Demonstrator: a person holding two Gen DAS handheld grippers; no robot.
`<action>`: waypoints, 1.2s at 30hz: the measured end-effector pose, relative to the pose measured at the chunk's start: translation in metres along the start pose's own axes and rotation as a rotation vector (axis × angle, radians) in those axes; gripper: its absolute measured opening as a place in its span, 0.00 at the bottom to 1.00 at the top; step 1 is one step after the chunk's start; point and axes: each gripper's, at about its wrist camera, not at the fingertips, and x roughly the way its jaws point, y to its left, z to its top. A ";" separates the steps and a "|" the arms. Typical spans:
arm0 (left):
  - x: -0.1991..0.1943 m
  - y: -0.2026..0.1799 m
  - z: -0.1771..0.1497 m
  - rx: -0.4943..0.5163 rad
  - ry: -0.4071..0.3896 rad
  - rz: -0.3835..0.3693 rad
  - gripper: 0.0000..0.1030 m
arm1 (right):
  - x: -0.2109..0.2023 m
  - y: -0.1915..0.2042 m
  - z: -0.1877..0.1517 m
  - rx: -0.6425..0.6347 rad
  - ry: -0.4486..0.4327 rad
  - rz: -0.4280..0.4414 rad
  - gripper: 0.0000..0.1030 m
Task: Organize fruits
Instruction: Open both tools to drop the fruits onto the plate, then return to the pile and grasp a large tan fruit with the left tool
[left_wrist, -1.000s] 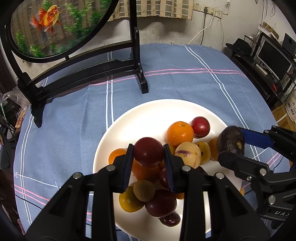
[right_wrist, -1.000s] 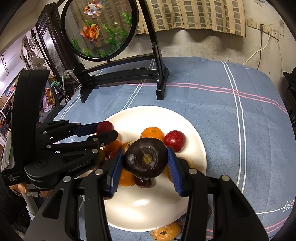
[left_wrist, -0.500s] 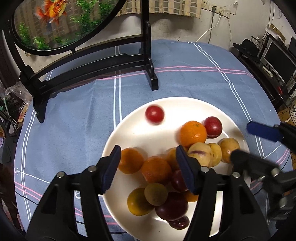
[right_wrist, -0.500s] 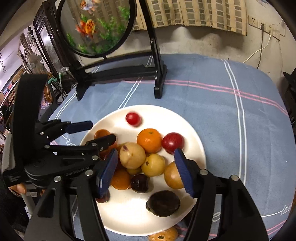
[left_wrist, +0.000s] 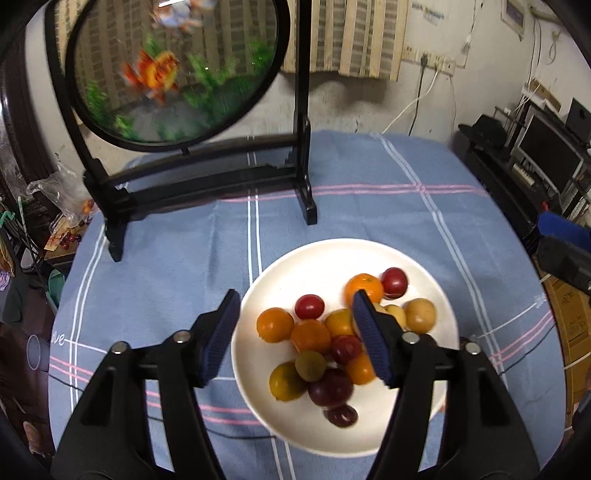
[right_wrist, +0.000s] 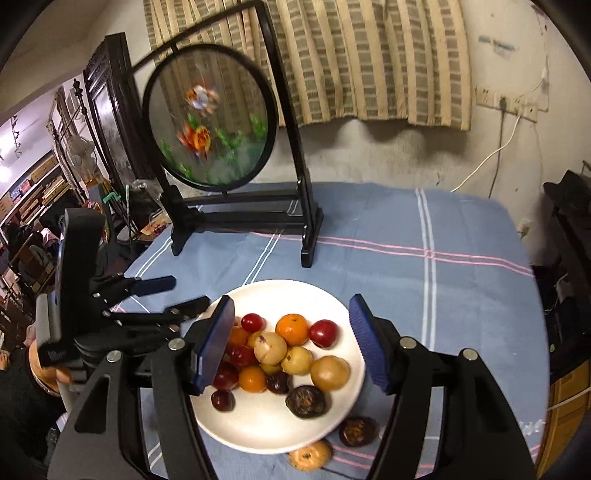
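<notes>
Both grippers, left gripper (left_wrist: 295, 336) and right gripper (right_wrist: 291, 341), are held open and empty, fingers just opened; two stray fruits (right_wrist: 358, 430) off the plate (right_wrist: 258, 424) lie nearest the right.

White plate (left_wrist: 255, 373), blue tablecloth (left_wrist: 369, 221) with pink and white stripes

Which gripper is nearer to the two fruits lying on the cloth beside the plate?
Right. The right gripper hangs just above the two fruits beside the plate; the left gripper is across the plate, farther away.
</notes>
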 end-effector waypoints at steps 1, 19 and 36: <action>-0.007 -0.001 -0.003 0.001 -0.010 -0.003 0.71 | -0.005 -0.001 -0.003 -0.002 -0.002 -0.006 0.64; -0.037 -0.026 -0.128 -0.029 0.173 -0.090 0.72 | 0.020 -0.019 -0.167 0.032 0.275 -0.124 0.64; -0.015 -0.147 -0.154 0.097 0.178 -0.123 0.70 | -0.007 -0.075 -0.179 0.160 0.280 -0.186 0.64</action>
